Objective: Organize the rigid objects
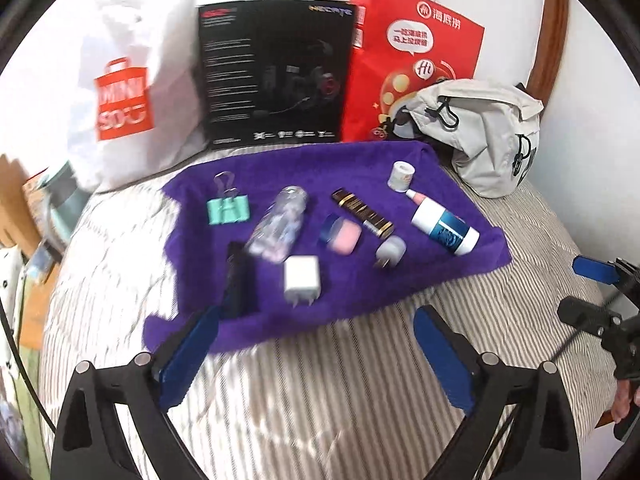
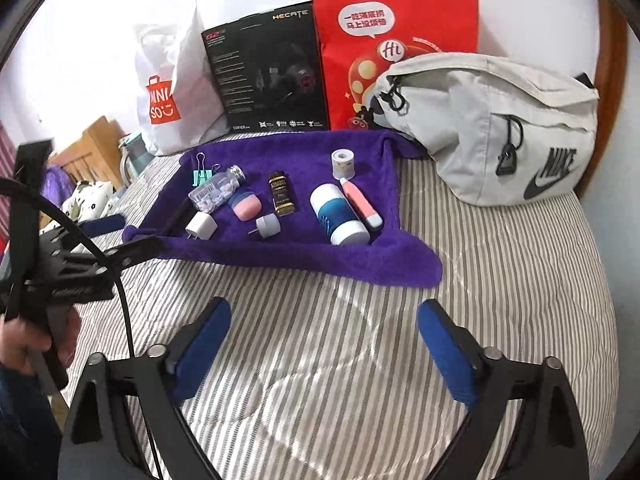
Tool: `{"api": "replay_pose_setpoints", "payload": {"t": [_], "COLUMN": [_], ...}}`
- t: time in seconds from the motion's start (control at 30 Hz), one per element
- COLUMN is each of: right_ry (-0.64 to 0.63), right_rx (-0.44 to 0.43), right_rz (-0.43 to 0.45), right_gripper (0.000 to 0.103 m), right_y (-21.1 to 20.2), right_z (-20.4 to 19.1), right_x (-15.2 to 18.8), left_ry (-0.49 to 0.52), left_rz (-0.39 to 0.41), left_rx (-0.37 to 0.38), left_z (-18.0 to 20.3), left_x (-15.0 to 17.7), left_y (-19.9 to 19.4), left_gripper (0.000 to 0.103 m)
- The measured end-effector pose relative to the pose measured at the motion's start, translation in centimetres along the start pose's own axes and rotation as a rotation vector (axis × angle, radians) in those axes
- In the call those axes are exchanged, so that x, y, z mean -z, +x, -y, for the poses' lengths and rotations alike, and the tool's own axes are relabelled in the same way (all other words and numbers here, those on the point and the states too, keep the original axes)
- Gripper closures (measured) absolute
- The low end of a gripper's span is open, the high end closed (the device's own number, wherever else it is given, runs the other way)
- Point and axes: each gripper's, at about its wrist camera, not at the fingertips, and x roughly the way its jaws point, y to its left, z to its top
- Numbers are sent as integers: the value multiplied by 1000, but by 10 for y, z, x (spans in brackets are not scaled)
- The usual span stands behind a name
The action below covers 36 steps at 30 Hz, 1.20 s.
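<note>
A purple towel (image 1: 352, 288) lies on the striped bed and carries several small items. From left to right they include a green binder clip (image 1: 228, 210), a clear pill bottle (image 1: 276, 224), a white charger (image 1: 302, 280), a pink case (image 1: 340, 234), a black-gold box (image 1: 362, 212), a grey plug (image 1: 390, 252), a white-blue bottle (image 2: 340, 216) with a pink tube (image 2: 360, 204) beside it, and a white tape roll (image 2: 343, 164). My left gripper (image 1: 318, 314) hovers open over the towel's near edge, empty. Further back over bare bedding, my right gripper (image 2: 325, 304) is open and empty.
Behind the towel, a white shopping bag (image 2: 168, 92), a black headset box (image 2: 264, 72) and a red paper bag (image 2: 392, 40) lean on the wall. A grey Nike waist bag (image 2: 500, 128) lies at the right. A hand (image 2: 24, 340) holds the left gripper.
</note>
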Motion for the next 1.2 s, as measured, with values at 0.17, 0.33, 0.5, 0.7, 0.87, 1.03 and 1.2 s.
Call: {"api": "replay_pose_setpoints", "payload": {"t": [0.17, 0.33, 0.5, 0.7, 0.87, 1.03, 1.2], "right_ry": [35, 40, 23, 21, 36, 45, 45], "right_rx": [62, 95, 125, 154, 157, 164, 169], "right_rz": [-26, -7, 13, 13, 18, 23, 20], "right_gripper": [0, 0, 0, 0, 0, 0, 0], "right_y": [-6, -25, -44, -55, -64, -70, -73], "right_z": [-4, -13, -26, -33, -33, -30, -28], "right_x": [14, 24, 33, 41, 45, 49, 51], "left_ry": [-19, -65, -146, -150, -135, -137, -155], "left_rz": [11, 35, 45, 31, 40, 51, 67], "left_rx": [-79, -135, -77, -75, -87, -85, -75], "left_z": [-5, -7, -11, -6, 0, 3, 3], "left_x": [21, 37, 49, 58, 62, 62, 63], "left_y": [-21, -37, -52, -61, -71, -78, -88], "left_gripper": [1, 1, 1, 1, 1, 1, 1]}}
